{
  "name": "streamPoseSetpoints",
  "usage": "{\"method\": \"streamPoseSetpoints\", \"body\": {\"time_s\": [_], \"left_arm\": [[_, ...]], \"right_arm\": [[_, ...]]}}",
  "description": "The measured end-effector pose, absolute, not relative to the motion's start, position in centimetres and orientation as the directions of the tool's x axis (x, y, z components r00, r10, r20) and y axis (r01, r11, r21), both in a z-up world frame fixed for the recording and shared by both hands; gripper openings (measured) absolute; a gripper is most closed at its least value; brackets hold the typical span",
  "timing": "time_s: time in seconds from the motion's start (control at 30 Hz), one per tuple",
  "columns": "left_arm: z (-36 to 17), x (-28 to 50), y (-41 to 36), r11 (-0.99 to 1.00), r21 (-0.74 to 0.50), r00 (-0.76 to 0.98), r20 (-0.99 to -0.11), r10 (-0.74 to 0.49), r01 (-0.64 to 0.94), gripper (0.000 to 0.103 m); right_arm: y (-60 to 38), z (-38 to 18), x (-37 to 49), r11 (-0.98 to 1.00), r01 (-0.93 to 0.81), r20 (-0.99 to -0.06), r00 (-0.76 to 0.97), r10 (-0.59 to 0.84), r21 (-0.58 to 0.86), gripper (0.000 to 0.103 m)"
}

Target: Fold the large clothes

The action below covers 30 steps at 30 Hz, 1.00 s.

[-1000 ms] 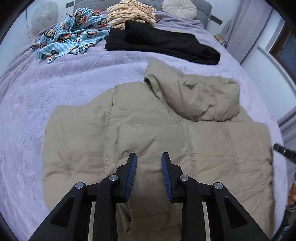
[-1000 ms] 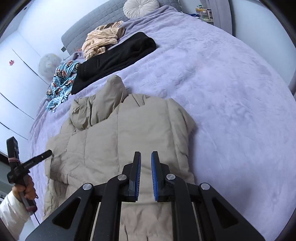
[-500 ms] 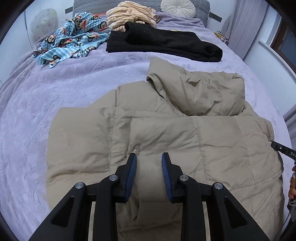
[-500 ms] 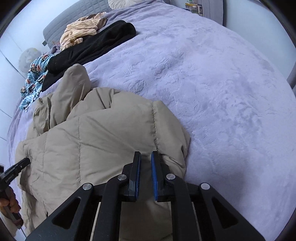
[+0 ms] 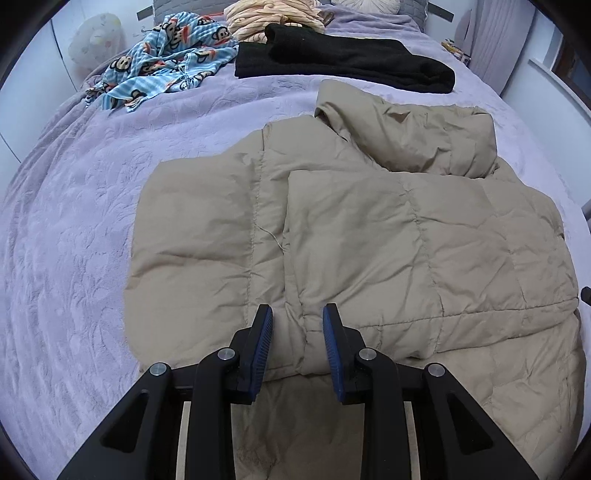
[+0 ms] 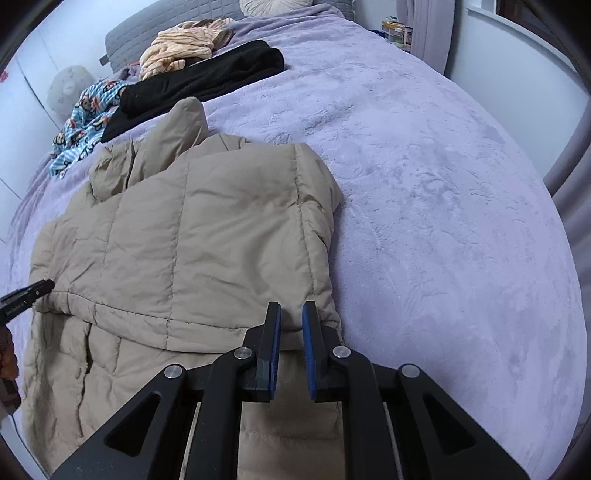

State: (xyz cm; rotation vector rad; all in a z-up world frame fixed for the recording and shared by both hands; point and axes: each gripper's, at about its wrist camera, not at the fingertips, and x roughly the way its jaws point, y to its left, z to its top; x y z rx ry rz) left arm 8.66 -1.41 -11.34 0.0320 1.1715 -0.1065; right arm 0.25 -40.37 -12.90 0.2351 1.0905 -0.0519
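A tan puffer jacket lies spread on the purple bed, hood toward the headboard. Its lower part is folded up over the body. My left gripper is open, jaws on either side of the folded edge's corner. In the right wrist view the jacket fills the left half. My right gripper stands with its jaws a small way apart at the folded edge's right corner; no cloth shows between them. The left gripper's tip shows at the far left.
A black garment, a blue monkey-print cloth and a striped beige garment lie near the headboard. The purple blanket stretches to the right of the jacket. A wall and curtain stand at the right.
The jacket's lower part has been folded up over the body. My right gripper's jaws have opened slightly. Both grippers have moved toward the folded edge.
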Motion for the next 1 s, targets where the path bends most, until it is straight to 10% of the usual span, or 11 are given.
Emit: {"method": "streamPoseSetpoints", "body": {"time_s": [0.53,0.57,0.6,0.63,1.0], "left_arm": [[-7.2,2.5,-1.8,0.998,-0.050,0.330,-0.942,-0.057,0.030,0.031],[-6.9,2.1,-1.7,0.998,-0.054,0.326,-0.943,-0.060,0.026,0.040],[-6.7,1.7,-1.7,0.998,-0.056,0.325,-0.944,-0.058,0.018,0.083],[-6.2,1.2,-1.6,0.999,-0.045,0.336,-0.941,-0.041,-0.002,0.103],[-2.8,-2.6,0.0,0.999,-0.033,0.355,-0.935,-0.025,-0.015,0.103]], "right_arm": [[-39.5,-11.0,-6.4,0.899,0.235,-0.877,0.409,0.254,0.370,0.053],[-39.2,-10.9,-6.8,0.896,0.232,-0.876,0.403,0.265,0.378,0.053],[-39.1,-10.8,-7.0,0.894,0.230,-0.876,0.397,0.274,0.384,0.054],[-38.8,-10.7,-7.4,0.892,0.231,-0.876,0.393,0.280,0.389,0.054],[-36.7,-9.0,-10.0,0.859,0.240,-0.860,0.373,0.348,0.451,0.060]]}}
